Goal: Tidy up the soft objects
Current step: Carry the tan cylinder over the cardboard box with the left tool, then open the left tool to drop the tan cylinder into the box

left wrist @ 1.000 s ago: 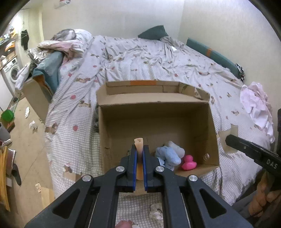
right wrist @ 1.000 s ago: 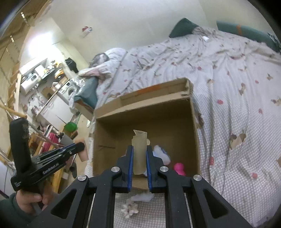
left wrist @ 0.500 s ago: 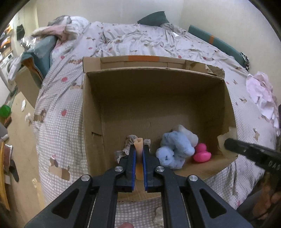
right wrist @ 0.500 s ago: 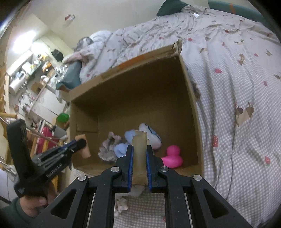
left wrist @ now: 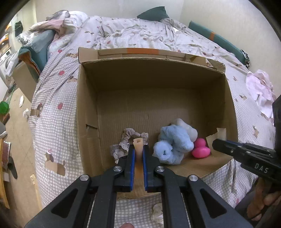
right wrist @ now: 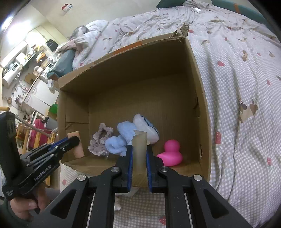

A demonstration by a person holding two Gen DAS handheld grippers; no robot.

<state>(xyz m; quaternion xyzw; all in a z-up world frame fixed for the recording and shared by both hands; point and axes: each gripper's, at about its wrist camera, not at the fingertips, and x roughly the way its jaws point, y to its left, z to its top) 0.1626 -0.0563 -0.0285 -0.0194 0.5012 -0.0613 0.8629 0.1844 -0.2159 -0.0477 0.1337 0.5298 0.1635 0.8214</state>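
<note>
Cardboard walls of the open box [left wrist: 87,108] on my bed [left wrist: 140,35] surround a frilly grey scrunchie [right wrist: 101,140], a fluffy pale-blue plush toy [left wrist: 173,145] and a glossy pink rubber duck [right wrist: 171,153], all bunched along the near wall. My left gripper [left wrist: 138,154] is nearly closed, pinching a peach-coloured tube [left wrist: 137,146] above the scrunchie. My right gripper [right wrist: 139,154], slightly wider, clamps a translucent greyish tube [right wrist: 139,149] over the box's near edge.

Checked duvet [left wrist: 144,35] with small animal prints covers the bed. Dark green pillow [left wrist: 152,14] at the head; crumpled pink cloth [left wrist: 260,87] on right edge. Crumpled paper [left wrist: 26,113] on floor, left.
</note>
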